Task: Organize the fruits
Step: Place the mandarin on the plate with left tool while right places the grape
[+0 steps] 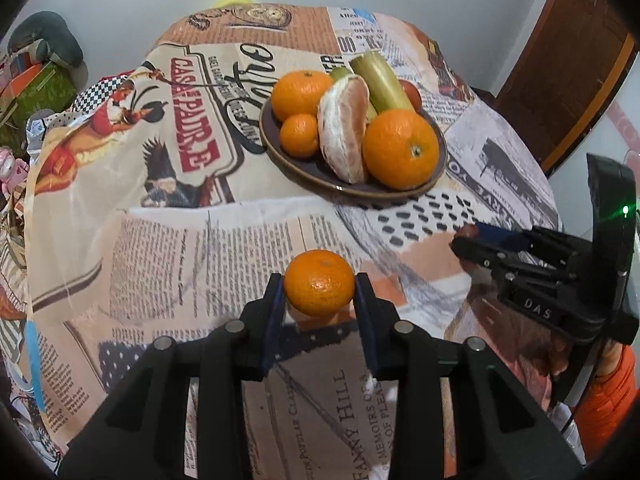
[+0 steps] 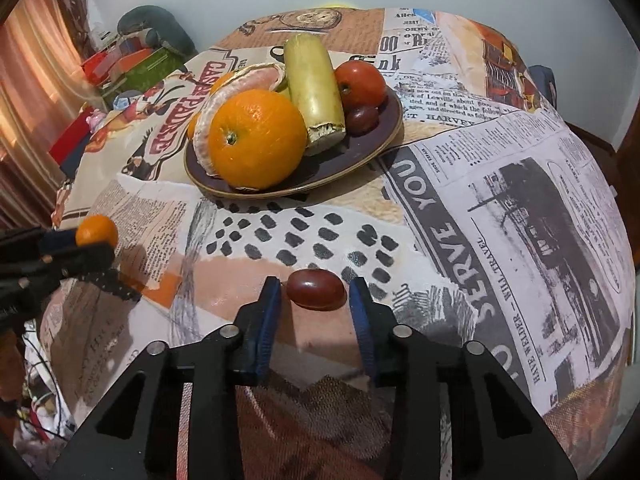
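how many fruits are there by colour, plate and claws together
Orange: 4, namely the big orange, two more on the plate, and the mandarin in the left claw
Dark red: 2
Red: 1
Pale peeled citrus: 1
Yellow-green stalk: 1
Green piece: 1, mostly hidden
Total: 10

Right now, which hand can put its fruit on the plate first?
Probably left. The left gripper is shut on the mandarin, ready to carry to the plate. The right gripper is open around the dark red fruit, not gripping.
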`<move>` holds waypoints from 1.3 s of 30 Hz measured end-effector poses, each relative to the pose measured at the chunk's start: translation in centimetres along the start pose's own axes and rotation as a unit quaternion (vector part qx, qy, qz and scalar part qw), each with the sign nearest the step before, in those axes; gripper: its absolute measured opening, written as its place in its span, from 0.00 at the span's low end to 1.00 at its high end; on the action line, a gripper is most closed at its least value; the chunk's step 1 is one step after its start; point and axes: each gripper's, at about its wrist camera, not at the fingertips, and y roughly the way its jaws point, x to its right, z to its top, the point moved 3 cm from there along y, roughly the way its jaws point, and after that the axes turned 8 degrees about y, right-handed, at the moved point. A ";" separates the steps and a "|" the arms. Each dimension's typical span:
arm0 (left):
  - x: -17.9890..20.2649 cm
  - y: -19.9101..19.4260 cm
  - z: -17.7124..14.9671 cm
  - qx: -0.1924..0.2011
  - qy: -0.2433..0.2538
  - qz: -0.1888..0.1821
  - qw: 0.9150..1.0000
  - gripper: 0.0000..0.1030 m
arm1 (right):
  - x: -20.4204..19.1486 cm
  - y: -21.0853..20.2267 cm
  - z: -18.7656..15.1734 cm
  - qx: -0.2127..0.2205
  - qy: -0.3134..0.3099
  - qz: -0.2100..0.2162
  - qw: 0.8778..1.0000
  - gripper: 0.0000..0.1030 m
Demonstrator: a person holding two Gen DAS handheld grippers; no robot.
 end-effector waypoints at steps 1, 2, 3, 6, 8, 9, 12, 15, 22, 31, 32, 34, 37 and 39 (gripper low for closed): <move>-0.1 -0.1 0.1 0.003 -0.001 0.001 1.000 0.33 | 0.0 0.0 0.1 0.000 0.000 0.001 1.000 0.27; -0.2 -0.1 0.3 0.005 -0.001 0.003 1.000 0.33 | 0.1 -0.1 0.2 -0.001 0.001 0.002 1.000 0.27; -0.2 -0.1 0.4 0.007 -0.001 0.004 1.000 0.33 | 0.2 -0.1 0.2 -0.002 0.002 0.004 1.000 0.27; -0.3 -0.2 1.0 0.013 0.000 0.006 1.000 0.33 | 0.3 -0.5 0.5 0.003 0.005 0.005 1.000 0.26; -0.2 -0.3 1.4 0.017 0.003 0.006 1.000 0.33 | 0.4 -0.9 1.0 0.010 0.005 0.003 1.000 0.26; -0.2 -0.4 1.6 0.020 0.005 0.006 1.000 0.33 | 0.5 -1.1 1.2 0.014 0.005 0.002 1.000 0.26; 0.1 -0.6 2.7 0.030 0.012 0.005 0.999 0.33 | 0.5 -1.9 2.2 0.029 0.005 0.002 1.000 0.27; 0.5 -0.6 3.9 0.040 0.018 0.004 0.999 0.33 | 0.5 -2.8 3.2 0.048 0.003 0.001 0.999 0.27; 1.2 -0.5 7.2 0.062 0.030 0.000 0.998 0.33 | 0.4 -3.8 5.5 0.079 -0.003 0.001 0.997 0.27; 1.8 0.9 10.8 0.073 0.044 -0.002 0.996 0.33 | 0.9 -2.4 7.5 0.086 -0.007 0.003 0.996 0.27; 1.9 1.1 11.0 0.073 0.046 -0.002 0.996 0.33 | 1.0 -2.1 7.7 0.084 -0.008 0.003 0.996 0.27; 2.0 1.5 11.4 0.072 0.050 -0.002 0.996 0.33 | 1.2 -1.5 8.0 0.079 -0.012 -0.001 0.997 0.27; 2.3 2.4 11.9 0.068 0.053 -0.004 0.996 0.33 | 1.5 -0.7 8.3 0.074 -0.018 -0.004 0.997 0.27; 2.4 3.0 12.2 0.065 0.052 -0.006 0.996 0.33 | 1.6 -0.2 8.4 0.070 -0.018 -0.004 0.997 0.27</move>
